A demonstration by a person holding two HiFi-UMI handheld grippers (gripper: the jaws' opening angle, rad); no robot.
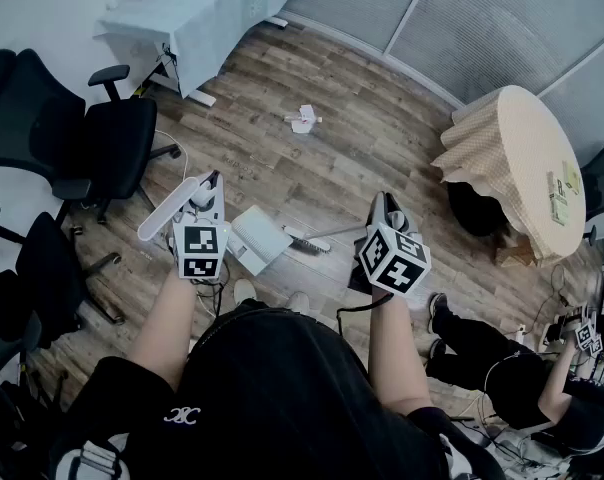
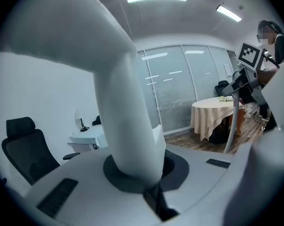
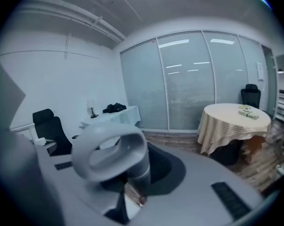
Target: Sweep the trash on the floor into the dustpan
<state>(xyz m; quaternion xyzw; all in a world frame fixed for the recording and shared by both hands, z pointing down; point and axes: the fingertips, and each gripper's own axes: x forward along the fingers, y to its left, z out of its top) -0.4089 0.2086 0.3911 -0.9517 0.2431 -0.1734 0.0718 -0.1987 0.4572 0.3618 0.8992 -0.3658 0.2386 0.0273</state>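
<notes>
A white dustpan (image 1: 256,238) rests on the wood floor by my feet. Its long white handle (image 1: 174,208) rises to my left gripper (image 1: 210,183), which is shut on it; in the left gripper view the handle (image 2: 123,107) fills the space between the jaws of that gripper (image 2: 142,175). The broom's brush head (image 1: 304,242) lies just right of the pan. My right gripper (image 1: 386,208) is shut on the broom handle, whose grey loop end (image 3: 111,152) sticks out of the gripper (image 3: 132,182). A piece of white trash (image 1: 303,120) lies farther out on the floor, apart from both tools.
Black office chairs (image 1: 77,143) stand at the left and a white desk (image 1: 197,13) at the back. A round table with a checked cloth (image 1: 517,163) is at the right. Another person (image 1: 527,383) sits low at the right, among cables.
</notes>
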